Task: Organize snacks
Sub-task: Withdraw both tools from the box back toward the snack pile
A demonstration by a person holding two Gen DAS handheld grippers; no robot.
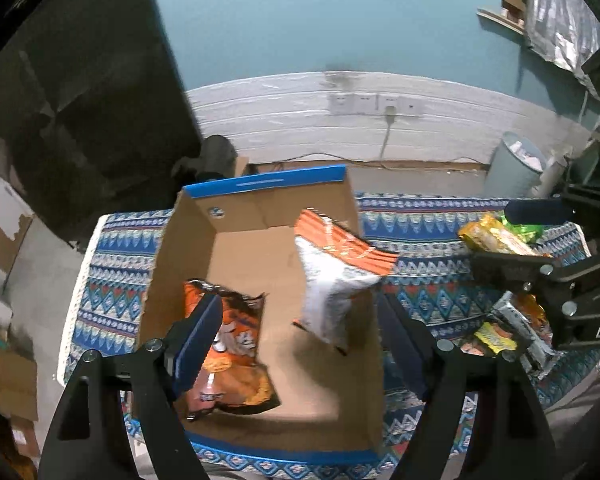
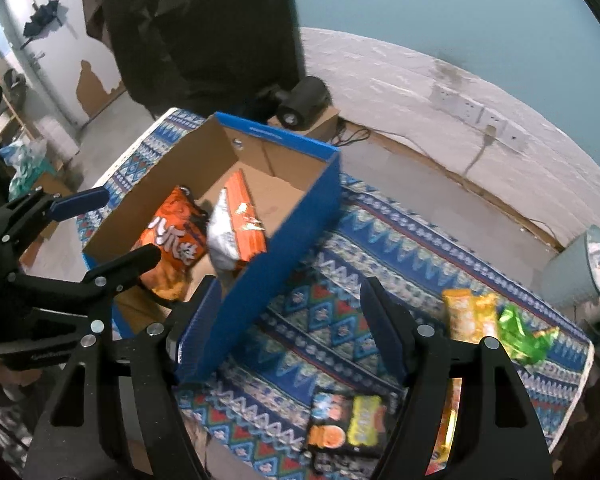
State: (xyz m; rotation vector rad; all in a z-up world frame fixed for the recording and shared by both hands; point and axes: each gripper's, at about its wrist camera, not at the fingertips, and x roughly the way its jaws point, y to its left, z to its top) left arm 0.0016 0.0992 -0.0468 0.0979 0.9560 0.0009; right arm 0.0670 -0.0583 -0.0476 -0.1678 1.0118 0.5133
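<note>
Left wrist view: left tongs gape wide, empty, over the cardboard box, where an orange chip bag lies and a white-orange packet hangs blurred. Right tongs, also wide and empty, straddle the box's blue wall, loose snacks nearby on the tabletop.

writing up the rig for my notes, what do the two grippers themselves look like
Both look alike. The left gripper and right gripper each have black angular plastic linkage arms with cut-out slots, joined by round silver pivot bolts. Their fingers carry flat, ribbed dark-blue pads. White lettering, only partly legible, marks the right gripper's body seen from the left wrist view. No cables or sleeves show.
</note>
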